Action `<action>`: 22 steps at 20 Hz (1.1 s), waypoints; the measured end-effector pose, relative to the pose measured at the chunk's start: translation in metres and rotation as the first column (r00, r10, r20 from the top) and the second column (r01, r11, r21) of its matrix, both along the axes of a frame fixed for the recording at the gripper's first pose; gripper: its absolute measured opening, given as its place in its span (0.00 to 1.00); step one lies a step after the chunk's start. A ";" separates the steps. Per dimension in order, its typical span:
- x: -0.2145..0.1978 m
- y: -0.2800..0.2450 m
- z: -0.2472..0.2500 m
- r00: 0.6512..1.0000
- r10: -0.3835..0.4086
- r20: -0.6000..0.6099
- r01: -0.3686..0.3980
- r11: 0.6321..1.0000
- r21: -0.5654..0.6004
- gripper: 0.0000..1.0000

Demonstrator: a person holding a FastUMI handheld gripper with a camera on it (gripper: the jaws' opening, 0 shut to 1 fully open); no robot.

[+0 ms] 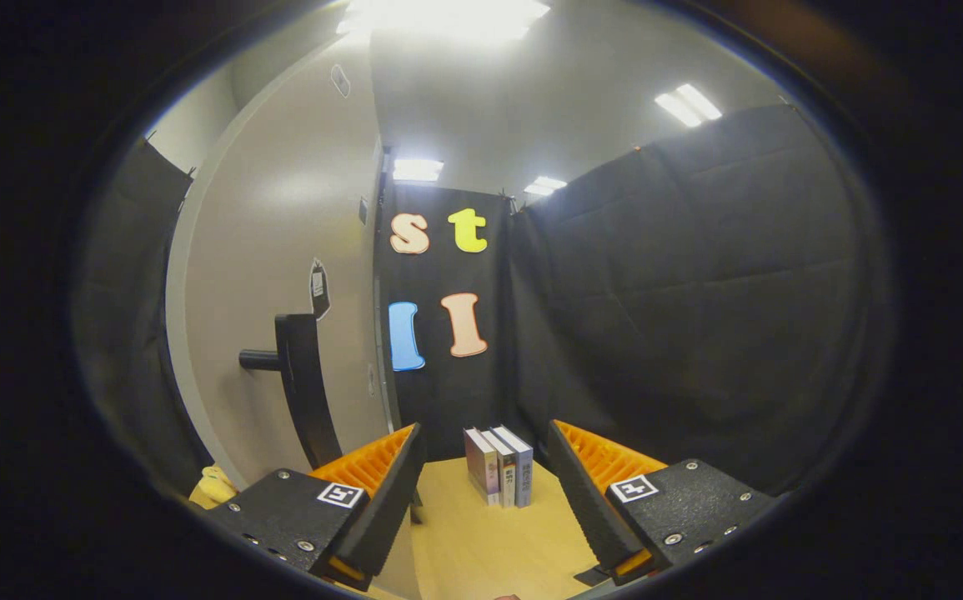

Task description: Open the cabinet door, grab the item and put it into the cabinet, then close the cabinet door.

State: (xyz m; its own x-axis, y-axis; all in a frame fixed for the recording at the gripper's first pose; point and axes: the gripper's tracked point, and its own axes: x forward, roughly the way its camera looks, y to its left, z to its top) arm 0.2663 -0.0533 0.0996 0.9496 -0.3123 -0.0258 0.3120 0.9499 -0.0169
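Standing wide apart and gripping nothing, the gripper (485, 454) faced three upright books (499, 477) on the wooden shelf (489, 550) just ahead, beside the pale cabinet door (281, 250) with its dark handle (298, 375)

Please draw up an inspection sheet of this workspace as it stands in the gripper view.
Surface: light wooden tabletop, bare between the fingers.
Job's things: pale cabinet door with a dark handle, left of the fingers; whether it is shut or ajar cannot be told. Three books stand upright side by side on the tabletop, just beyond the fingers.
Clutter: a yellow object beside the left finger, too little visible to identify.
Grippers: gripper open, fingers spread wide, holding nothing, aimed at the books.
Cables: nothing seen.
Surroundings: black cloth booth wall behind and to the right; ceiling lights on.
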 end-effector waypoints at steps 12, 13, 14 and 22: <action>0.030 0.083 -0.002 0.985 0.171 0.001 -0.171 0.985 0.022 0.91; 0.033 0.089 -0.003 0.983 0.184 0.001 -0.184 0.983 0.022 0.91; 0.037 0.097 -0.004 0.981 0.194 0.002 -0.194 0.981 0.023 0.91; 0.069 0.160 -0.010 0.955 0.298 -0.007 -0.297 0.954 0.025 0.92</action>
